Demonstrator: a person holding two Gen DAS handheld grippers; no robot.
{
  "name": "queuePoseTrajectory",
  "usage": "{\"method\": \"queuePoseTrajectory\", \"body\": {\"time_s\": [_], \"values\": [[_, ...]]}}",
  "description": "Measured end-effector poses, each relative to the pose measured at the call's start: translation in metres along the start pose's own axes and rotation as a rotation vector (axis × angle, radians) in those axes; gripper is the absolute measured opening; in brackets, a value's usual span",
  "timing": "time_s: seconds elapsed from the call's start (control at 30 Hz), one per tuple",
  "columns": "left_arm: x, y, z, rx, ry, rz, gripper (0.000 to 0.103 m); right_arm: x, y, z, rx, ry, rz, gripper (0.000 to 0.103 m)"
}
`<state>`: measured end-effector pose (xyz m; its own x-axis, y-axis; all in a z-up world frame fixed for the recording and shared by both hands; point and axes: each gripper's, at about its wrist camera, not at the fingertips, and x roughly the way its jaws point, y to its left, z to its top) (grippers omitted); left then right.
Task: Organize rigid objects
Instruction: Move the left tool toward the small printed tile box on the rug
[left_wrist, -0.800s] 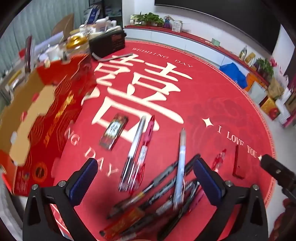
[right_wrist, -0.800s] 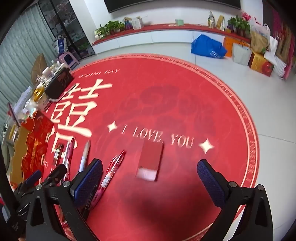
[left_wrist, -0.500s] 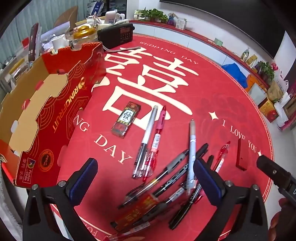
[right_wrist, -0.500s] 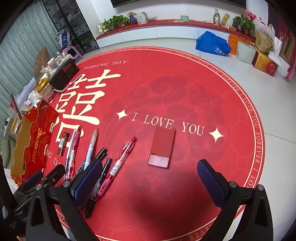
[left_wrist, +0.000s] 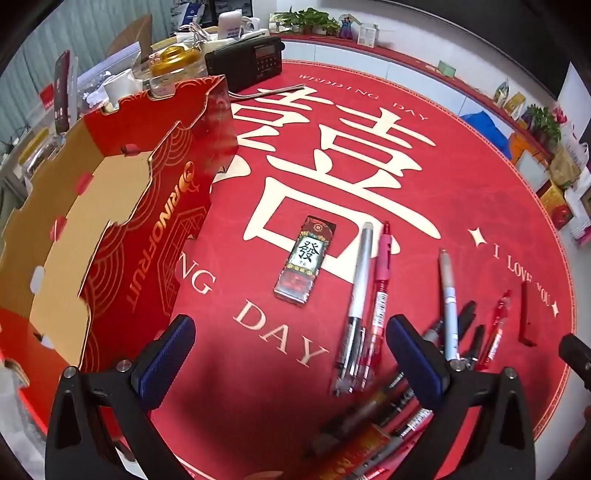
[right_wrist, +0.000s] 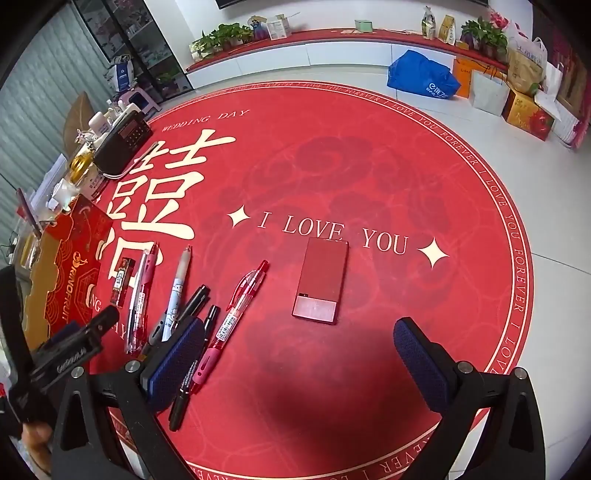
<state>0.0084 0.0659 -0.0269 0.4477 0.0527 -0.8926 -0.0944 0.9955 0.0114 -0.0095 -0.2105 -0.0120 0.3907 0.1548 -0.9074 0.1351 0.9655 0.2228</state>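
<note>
Left wrist view: left claw (left_wrist: 288, 347) wide, empty, above the mahjong-print packet (left_wrist: 305, 260) beside the open red box (left_wrist: 110, 206). Right claw (right_wrist: 299, 358) likewise wide, empty, near the red case (right_wrist: 320, 281). Advisable: straddle one item squarely, avoiding neighbouring pens (left_wrist: 364, 295).

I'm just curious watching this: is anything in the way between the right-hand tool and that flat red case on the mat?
Nothing visible. The right gripper hangs with jaws open above bare red mat, and the flat red case lies alone just ahead. The pens lie off to its left.
</note>
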Motion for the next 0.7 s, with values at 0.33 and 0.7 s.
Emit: {"method": "queuePoseTrajectory", "body": {"time_s": [0.33, 0.7], "values": [[0.020, -0.001, 0.015, 0.046, 0.012, 0.111, 0.103, 0.007, -0.003, -0.002, 0.006, 0.019, 0.004, 0.103], [0.033, -0.007, 0.018, 0.086, 0.027, 0.164, 0.103, 0.016, 0.001, 0.002, -0.009, 0.034, 0.014, 0.103]]}}
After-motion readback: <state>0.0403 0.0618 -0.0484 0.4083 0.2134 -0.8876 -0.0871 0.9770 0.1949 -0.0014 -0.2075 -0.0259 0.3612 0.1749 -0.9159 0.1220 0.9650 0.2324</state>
